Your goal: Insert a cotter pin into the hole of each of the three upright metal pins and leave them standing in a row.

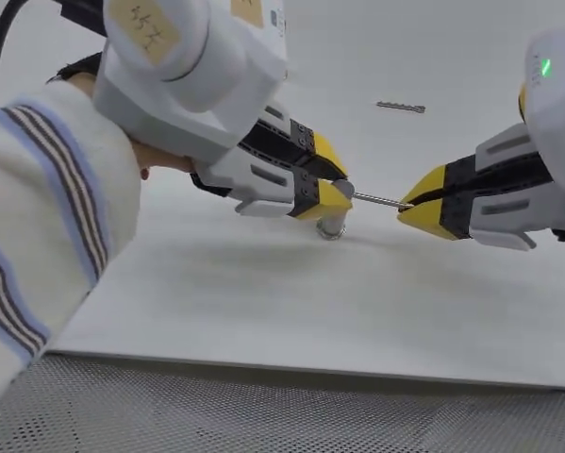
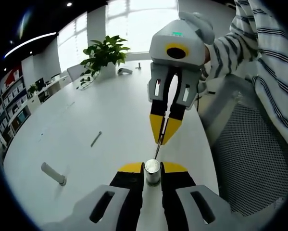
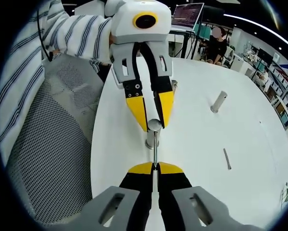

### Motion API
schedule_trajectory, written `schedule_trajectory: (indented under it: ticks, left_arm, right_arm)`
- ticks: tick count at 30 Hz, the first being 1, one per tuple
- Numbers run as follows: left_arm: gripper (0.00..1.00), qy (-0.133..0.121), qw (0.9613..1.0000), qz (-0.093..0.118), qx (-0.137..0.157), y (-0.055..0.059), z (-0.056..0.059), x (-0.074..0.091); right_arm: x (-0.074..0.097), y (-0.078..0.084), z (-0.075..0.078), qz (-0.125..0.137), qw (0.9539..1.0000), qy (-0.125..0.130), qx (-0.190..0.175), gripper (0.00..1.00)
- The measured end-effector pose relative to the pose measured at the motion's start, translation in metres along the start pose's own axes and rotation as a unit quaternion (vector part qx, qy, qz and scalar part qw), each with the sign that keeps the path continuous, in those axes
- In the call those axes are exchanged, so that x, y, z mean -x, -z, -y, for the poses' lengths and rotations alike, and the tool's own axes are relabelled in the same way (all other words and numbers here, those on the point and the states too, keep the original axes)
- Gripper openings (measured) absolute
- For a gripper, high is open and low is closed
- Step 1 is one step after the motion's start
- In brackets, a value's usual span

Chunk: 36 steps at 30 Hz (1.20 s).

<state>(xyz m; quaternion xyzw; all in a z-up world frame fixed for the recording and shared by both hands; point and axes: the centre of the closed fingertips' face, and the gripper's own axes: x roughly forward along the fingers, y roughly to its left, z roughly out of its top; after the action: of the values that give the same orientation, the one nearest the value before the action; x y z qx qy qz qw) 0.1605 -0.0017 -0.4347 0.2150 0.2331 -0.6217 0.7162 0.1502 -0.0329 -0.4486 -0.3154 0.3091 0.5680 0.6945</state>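
My left gripper (image 1: 337,189) is shut on a short upright metal pin (image 1: 333,226) that stands on the white table (image 1: 263,283). In the left gripper view its jaws clamp the pin (image 2: 153,171) near the top. My right gripper (image 1: 407,205) is shut on a thin cotter pin (image 1: 378,199), held level and pointing at the metal pin's head. In the right gripper view the cotter pin (image 3: 155,149) runs from my jaws to the metal pin (image 3: 152,135), and its tip touches the pin near the top. Whether the tip sits in the hole I cannot tell.
A second metal pin (image 3: 218,102) sits apart on the table, also seen as a grey cylinder (image 2: 53,173). A loose cotter pin (image 1: 401,107) lies farther back. A perforated grey surface (image 1: 263,415) borders the near table edge. A potted plant (image 2: 103,55) stands at the far end.
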Motion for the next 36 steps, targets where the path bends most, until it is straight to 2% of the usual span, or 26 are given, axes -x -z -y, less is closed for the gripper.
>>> schedule_trajectory:
  ticks: [7,15,27,33,36]
  left_arm:
    - [0.09,-0.001,1.0000,0.000,0.005,-0.001,0.002,0.000]
    - [0.09,0.001,0.9997,0.003,0.023,-0.001,0.002,0.001]
    - [0.09,0.001,0.9993,0.002,0.036,0.000,0.000,0.000]
    - [0.09,0.002,0.9992,0.003,0.041,-0.002,0.002,0.001]
    - [0.09,0.002,0.9990,0.003,0.044,-0.003,0.003,0.002]
  right_arm:
    - [0.002,-0.003,0.001,0.001,1.0000,0.002,0.006,0.00]
    - [0.002,-0.004,0.003,0.007,0.9999,0.003,0.010,0.00]
    - [-0.010,-0.005,0.005,0.006,0.9998,-0.007,0.020,0.00]
    - [-0.015,-0.013,0.005,0.012,0.9995,-0.016,0.025,0.00]
    - [-0.019,-0.017,0.004,0.023,0.9981,-0.021,0.053,0.00]
